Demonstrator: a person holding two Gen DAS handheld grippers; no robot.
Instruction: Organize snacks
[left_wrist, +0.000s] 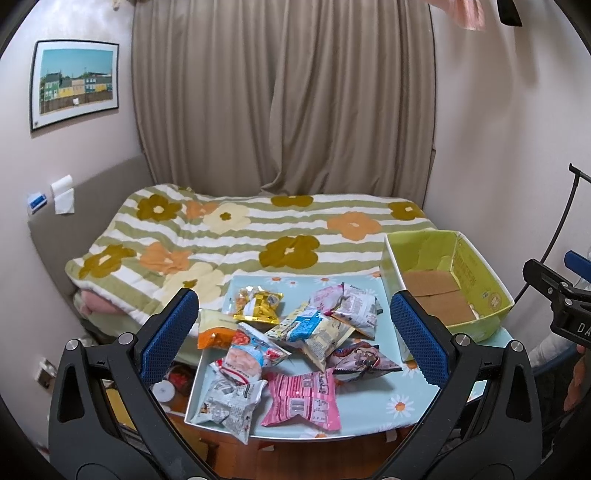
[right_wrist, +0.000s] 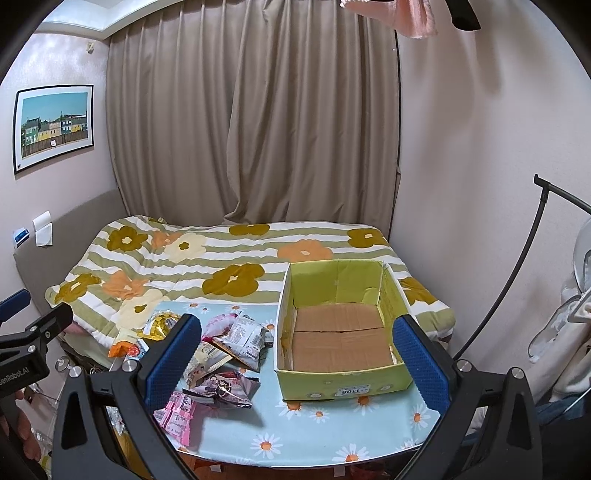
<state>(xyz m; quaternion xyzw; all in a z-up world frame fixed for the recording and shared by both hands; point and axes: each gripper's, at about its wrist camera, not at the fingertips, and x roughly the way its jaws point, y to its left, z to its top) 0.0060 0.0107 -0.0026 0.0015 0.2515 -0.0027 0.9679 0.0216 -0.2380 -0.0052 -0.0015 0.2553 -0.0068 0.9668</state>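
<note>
Several snack packets lie in a loose pile on the light blue daisy tablecloth (left_wrist: 402, 402): a pink one (left_wrist: 301, 400), a gold one (left_wrist: 258, 304), a blue and white one (left_wrist: 306, 326) and a dark one (right_wrist: 225, 387). An open yellow-green cardboard box (right_wrist: 332, 380) with a bare brown floor stands at the table's right. My left gripper (left_wrist: 293, 339) hovers open above the pile, holding nothing. My right gripper (right_wrist: 297, 360) hangs open in front of the box, also holding nothing.
Behind the table lies a bed with a flower-patterned quilt (left_wrist: 229, 236), backed by beige curtains (left_wrist: 280, 99). A framed picture (left_wrist: 74, 83) hangs on the left wall. A black curved stand (right_wrist: 517, 266) rises at the right. Clutter sits on the floor to the left (left_wrist: 170, 384).
</note>
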